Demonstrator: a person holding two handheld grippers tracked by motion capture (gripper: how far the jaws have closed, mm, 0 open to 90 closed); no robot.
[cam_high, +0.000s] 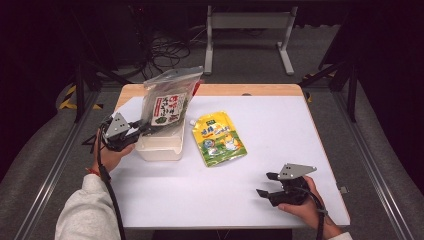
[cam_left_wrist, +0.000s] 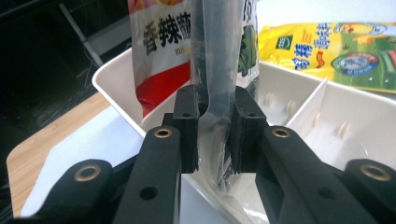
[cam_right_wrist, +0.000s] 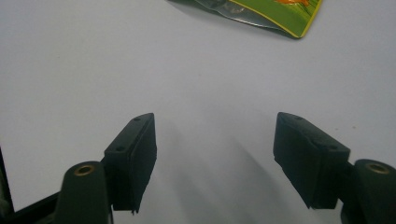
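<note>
A clear snack bag (cam_high: 165, 102) with a red and green label stands upright in a white divided box (cam_high: 160, 149) at the table's left. My left gripper (cam_high: 142, 129) is shut on the bag's lower edge. In the left gripper view the bag's clear edge (cam_left_wrist: 217, 70) runs down between the two pads, which press on it just above the box's rim (cam_left_wrist: 112, 88). A yellow pouch (cam_high: 218, 137) lies flat to the right of the box. Near the front right, my right gripper (cam_high: 265, 184) rests open and holds nothing; its jaws (cam_right_wrist: 215, 158) stand wide over bare white table.
The white table top (cam_high: 260, 100) has a wooden strip along its far edge. The pouch's green corner (cam_right_wrist: 280, 14) lies well ahead of the right gripper. Beyond the table stand a metal frame and dark floor with cables.
</note>
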